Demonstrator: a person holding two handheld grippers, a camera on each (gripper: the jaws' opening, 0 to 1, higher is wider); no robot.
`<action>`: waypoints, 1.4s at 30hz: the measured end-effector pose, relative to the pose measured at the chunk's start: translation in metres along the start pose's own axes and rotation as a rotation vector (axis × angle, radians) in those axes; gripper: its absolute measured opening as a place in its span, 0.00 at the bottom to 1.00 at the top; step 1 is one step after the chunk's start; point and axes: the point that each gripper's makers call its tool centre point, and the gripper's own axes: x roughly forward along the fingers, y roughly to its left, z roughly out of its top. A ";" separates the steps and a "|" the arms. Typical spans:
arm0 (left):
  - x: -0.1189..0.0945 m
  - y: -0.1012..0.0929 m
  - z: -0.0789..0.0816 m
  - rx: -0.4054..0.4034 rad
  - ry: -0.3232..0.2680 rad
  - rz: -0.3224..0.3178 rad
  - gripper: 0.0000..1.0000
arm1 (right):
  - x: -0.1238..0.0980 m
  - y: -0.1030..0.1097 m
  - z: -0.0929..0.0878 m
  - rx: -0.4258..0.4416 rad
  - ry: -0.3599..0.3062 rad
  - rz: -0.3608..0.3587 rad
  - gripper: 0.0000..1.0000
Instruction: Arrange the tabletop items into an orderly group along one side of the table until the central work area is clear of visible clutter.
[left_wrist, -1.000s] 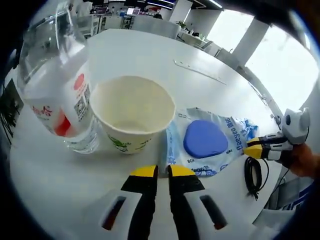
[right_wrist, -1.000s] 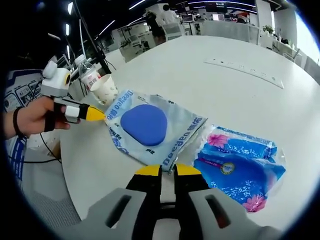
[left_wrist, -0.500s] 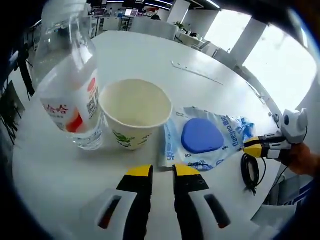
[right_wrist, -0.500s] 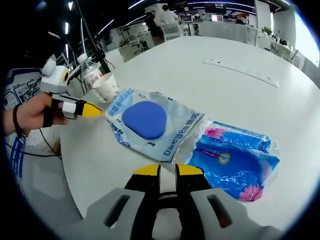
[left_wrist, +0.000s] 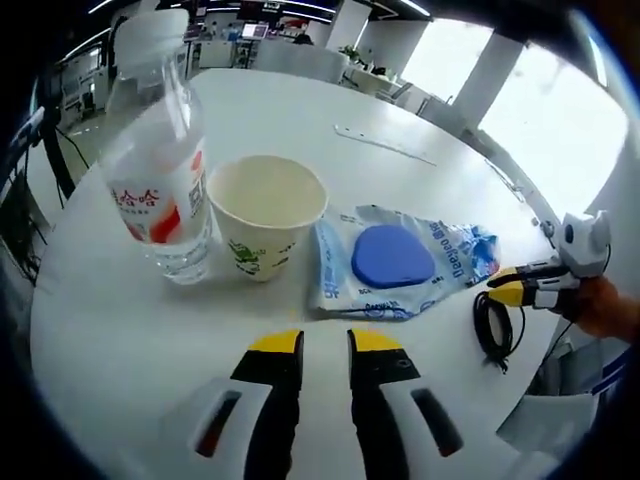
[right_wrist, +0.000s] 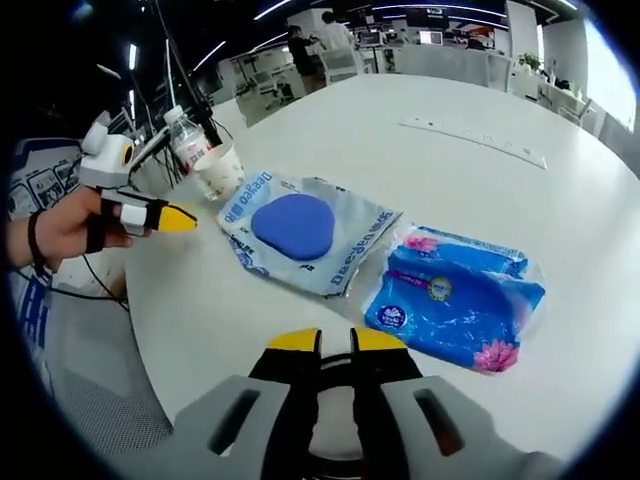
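A broad white round desk (right_wrist: 480, 110) takes up most of both views, standing in an open-plan office with ceiling strip lights, more desks behind and bright windows along one side. A long pale strip (right_wrist: 470, 140) lies flat on the far part of the desk, well apart from everything else.

The things sit in a row near the desk's edge. In the right gripper view, the blue flowered packet (right_wrist: 455, 310) lies nearest, its edge just beside the clear packet with a blue pad inside (right_wrist: 300, 235). Beyond that stand the paper cup (right_wrist: 218, 172) and the water bottle (right_wrist: 185, 138), upright and close together. A black cable (left_wrist: 492, 330) hangs looped at the desk's rim in the left gripper view.

The left gripper (left_wrist: 325, 345) hovers low over bare desk short of the cup, its yellow-tipped jaws set a narrow gap apart, holding nothing. The right gripper (right_wrist: 336, 342) hangs over bare desk just short of the two packets, jaws likewise slightly parted and touching nothing. A hand (right_wrist: 55, 230) grips the left gripper's handle off the desk's edge.
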 end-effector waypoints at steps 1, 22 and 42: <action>-0.002 0.000 -0.001 0.008 0.000 0.001 0.15 | -0.001 0.001 -0.001 0.000 0.001 0.000 0.09; -0.045 0.006 -0.020 0.074 -0.032 -0.032 0.20 | -0.042 -0.001 -0.040 0.011 -0.003 -0.027 0.10; -0.087 0.005 -0.032 0.185 -0.068 -0.060 0.25 | -0.088 -0.026 -0.080 0.065 0.006 -0.097 0.12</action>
